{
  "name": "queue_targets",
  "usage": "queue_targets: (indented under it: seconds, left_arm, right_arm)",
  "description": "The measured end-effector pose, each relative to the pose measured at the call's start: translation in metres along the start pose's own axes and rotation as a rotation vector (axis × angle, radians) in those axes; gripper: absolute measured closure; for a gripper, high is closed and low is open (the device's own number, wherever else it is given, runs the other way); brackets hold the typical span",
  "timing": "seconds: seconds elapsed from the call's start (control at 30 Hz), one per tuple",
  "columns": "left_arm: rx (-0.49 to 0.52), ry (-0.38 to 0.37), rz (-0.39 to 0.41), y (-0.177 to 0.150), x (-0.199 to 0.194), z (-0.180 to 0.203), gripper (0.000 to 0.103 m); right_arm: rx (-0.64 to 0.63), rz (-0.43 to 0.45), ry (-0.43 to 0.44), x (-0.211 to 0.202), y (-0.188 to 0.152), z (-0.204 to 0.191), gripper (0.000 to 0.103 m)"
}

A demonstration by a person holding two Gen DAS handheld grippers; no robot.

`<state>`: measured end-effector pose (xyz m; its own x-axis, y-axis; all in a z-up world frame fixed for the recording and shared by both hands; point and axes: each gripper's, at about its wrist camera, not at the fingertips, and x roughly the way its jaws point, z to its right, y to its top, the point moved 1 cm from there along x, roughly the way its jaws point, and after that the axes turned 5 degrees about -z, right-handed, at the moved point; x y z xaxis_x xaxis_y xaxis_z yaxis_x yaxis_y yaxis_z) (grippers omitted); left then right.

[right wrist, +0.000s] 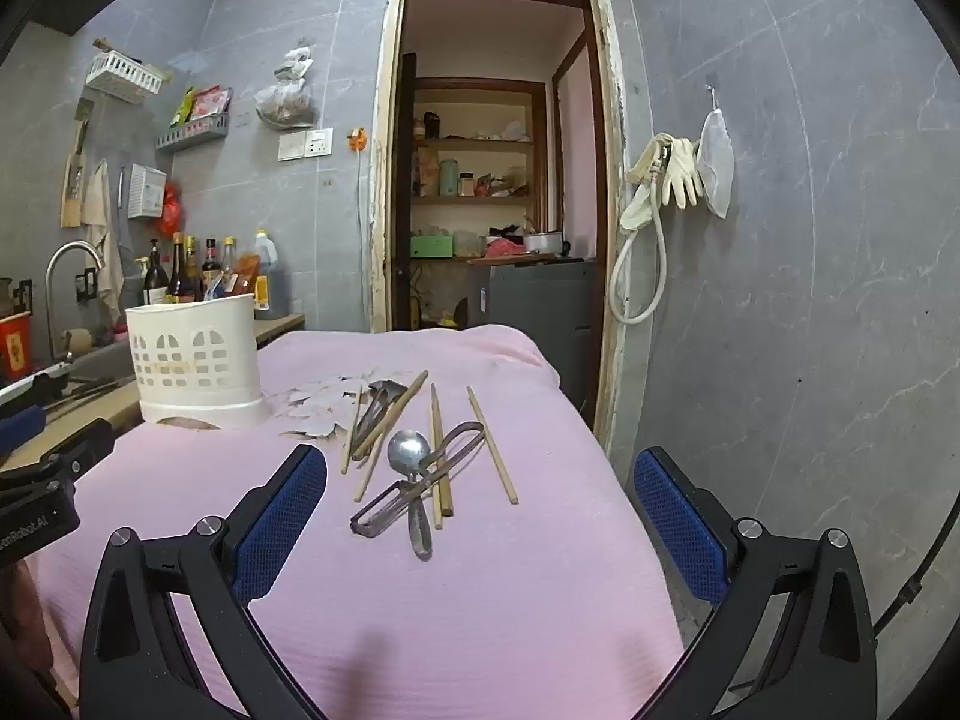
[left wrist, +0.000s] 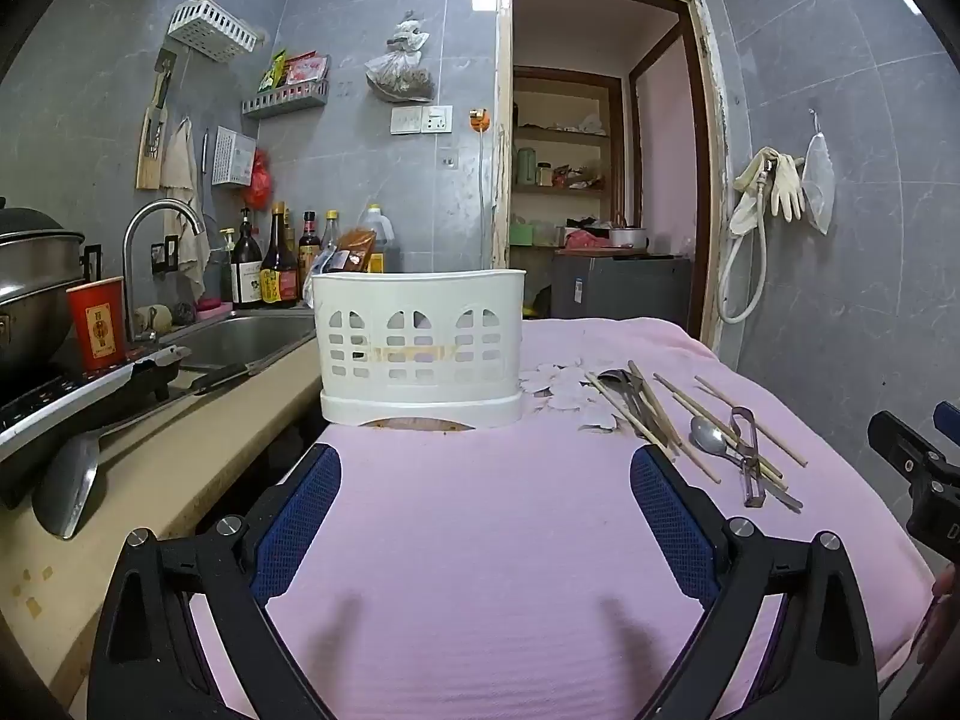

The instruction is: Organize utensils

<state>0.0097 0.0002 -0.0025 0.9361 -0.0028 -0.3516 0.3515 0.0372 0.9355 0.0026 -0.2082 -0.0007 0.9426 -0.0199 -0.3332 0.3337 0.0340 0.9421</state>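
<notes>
Hovering above a pink cloth [right wrist: 480, 600], the right gripper [right wrist: 480, 510] has its blue-padded fingers [right wrist: 282, 516] spread wide with nothing between them. Just ahead of the fingertips, roughly centred between them, lies a tangled pile: a metal spoon [right wrist: 409, 455], a peeler [right wrist: 420, 489] crossing it, and wooden chopsticks [right wrist: 492, 445] fanned over and under both. A darker ladle or spoon [right wrist: 378, 405] lies farther ahead. A white slotted utensil holder [right wrist: 195, 363] stands well ahead and to the left of the left finger.

The left gripper [left wrist: 486, 498] is also spread wide and empty, with the holder [left wrist: 420, 348] straight ahead between its fingers and the pile off beyond its right finger.

Likely risks: because the pieces overlap, closing on one could drag or flick its neighbours, and a thin chopstick could slip from the pads. Pushing down could bunch the soft cloth. Chopsticks near the right side could roll off the edge. Dropping items carelessly could tip the light holder
</notes>
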Motion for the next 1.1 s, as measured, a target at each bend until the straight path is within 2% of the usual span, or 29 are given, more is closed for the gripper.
queue_targets:
  seconds: [1.1]
  left_arm:
    - [-0.001, -0.002, -0.014, -0.005, 0.004, -0.009, 0.008]
  right_arm:
    - [0.006, -0.006, 0.008, 0.002, -0.003, -0.003, 0.000]
